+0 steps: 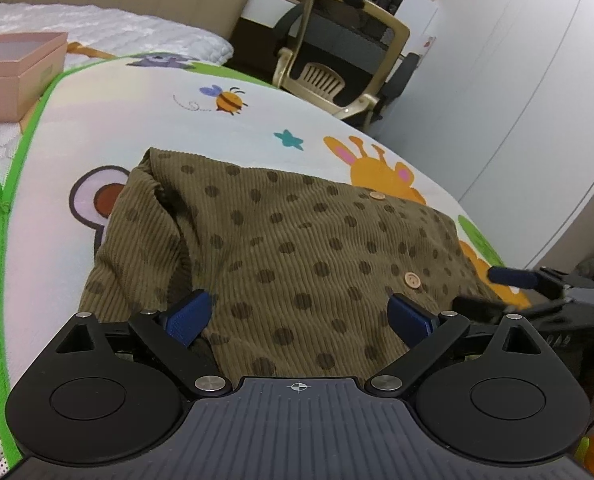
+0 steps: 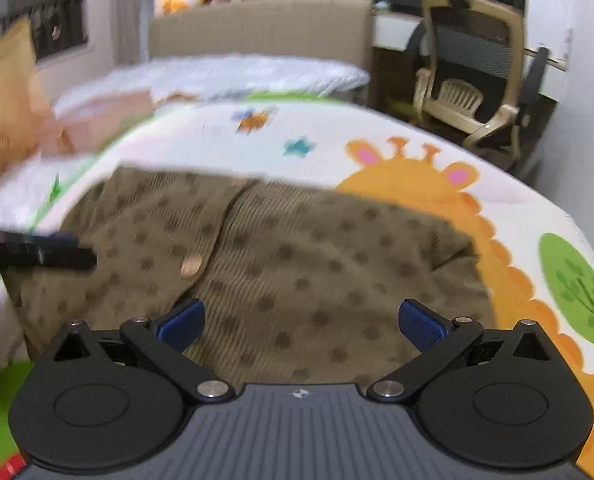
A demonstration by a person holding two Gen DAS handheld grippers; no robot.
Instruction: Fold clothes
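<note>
A pink box (image 1: 15, 72) sits at the far left beside the printed mat (image 1: 137, 112). On the mat lies a brown dotted shirt (image 1: 289, 248), spread flat with wooden buttons (image 1: 411, 280). The left gripper (image 1: 299, 316) hangs over its near edge, jaws wide apart, cloth between and below them, nothing clamped. Further right, the right gripper (image 2: 301, 320) is likewise spread over the shirt's near hem. A chair (image 2: 477, 80) stands beyond.

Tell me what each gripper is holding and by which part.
Nothing is held. The left gripper and right gripper both stand open above the brown dotted garment, with no cloth between their fingers.
</note>
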